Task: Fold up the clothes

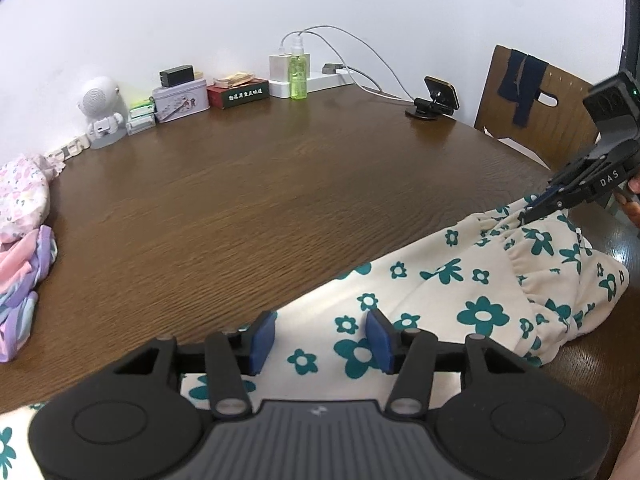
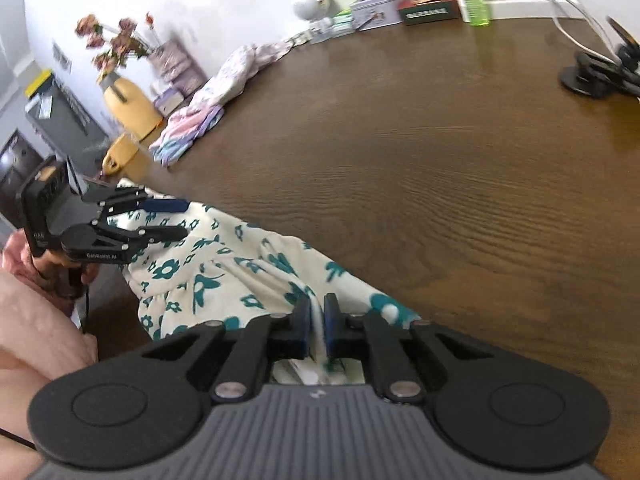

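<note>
From my remote seat, the brown table [image 1: 260, 200] lies bare across the middle of both frames, with clutter only along its far rim: a white speaker [image 1: 102, 110], a tin [image 1: 182, 100], a green bottle [image 1: 299, 70] and a phone stand [image 1: 434, 100] in the upper part of the left wrist view. A chair [image 1: 536, 104] stands past the table edge at upper right. A pastel pile [image 1: 22, 240] sits against the left edge of that frame.

The garment [image 1: 460, 292], cream with teal flowers, lies along the table's near edge, running from the lower centre to the right of the left wrist view; it has a gathered seam and soft creases, and one end hangs past the edge at lower left.

My left gripper [image 1: 320, 338] hovers over the cloth with its blue pads [image 1: 262, 338] spread apart, gripping nothing. My right gripper [image 2: 316, 328] has its pads nearly together with a white fold of the garment pinched between them; in the left wrist view it meets the cloth at the right edge of the frame
</note>
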`<state>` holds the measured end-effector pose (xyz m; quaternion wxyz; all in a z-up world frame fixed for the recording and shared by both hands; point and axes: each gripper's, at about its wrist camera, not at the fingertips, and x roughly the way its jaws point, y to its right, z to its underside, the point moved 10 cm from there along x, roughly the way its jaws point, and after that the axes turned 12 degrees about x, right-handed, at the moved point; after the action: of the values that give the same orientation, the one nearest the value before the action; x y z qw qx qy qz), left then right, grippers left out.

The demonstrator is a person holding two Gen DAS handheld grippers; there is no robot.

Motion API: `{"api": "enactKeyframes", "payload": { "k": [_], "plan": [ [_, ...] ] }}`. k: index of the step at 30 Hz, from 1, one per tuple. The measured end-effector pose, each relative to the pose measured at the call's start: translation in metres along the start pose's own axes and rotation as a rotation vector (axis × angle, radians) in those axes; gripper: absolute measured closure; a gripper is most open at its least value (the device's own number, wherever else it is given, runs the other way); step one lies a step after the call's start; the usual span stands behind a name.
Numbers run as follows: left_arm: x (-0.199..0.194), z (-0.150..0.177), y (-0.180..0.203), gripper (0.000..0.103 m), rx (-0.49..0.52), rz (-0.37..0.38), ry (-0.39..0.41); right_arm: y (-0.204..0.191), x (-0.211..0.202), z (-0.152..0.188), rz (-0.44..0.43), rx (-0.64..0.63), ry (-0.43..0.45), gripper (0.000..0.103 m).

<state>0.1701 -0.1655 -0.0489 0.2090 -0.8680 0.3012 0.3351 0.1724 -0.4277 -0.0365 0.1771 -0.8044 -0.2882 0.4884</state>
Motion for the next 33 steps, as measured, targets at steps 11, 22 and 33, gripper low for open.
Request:
{"api": "enactKeyframes", "payload": {
  "k": [11,22,33],
  "plan": [
    [0.0,-0.002,0.003,0.052,0.03,-0.005,-0.007,-0.094,-0.025,0.042,0.108,-0.597,-0.069,0.009],
    [-0.001,-0.002,0.008,0.052,0.075,-0.018,-0.017,-0.079,0.046,0.055,0.208,-0.912,-0.372,0.002],
    [-0.001,-0.001,0.006,0.052,0.078,-0.012,-0.007,-0.034,0.019,0.03,0.21,-0.792,-0.39,0.067]
  ]
}}
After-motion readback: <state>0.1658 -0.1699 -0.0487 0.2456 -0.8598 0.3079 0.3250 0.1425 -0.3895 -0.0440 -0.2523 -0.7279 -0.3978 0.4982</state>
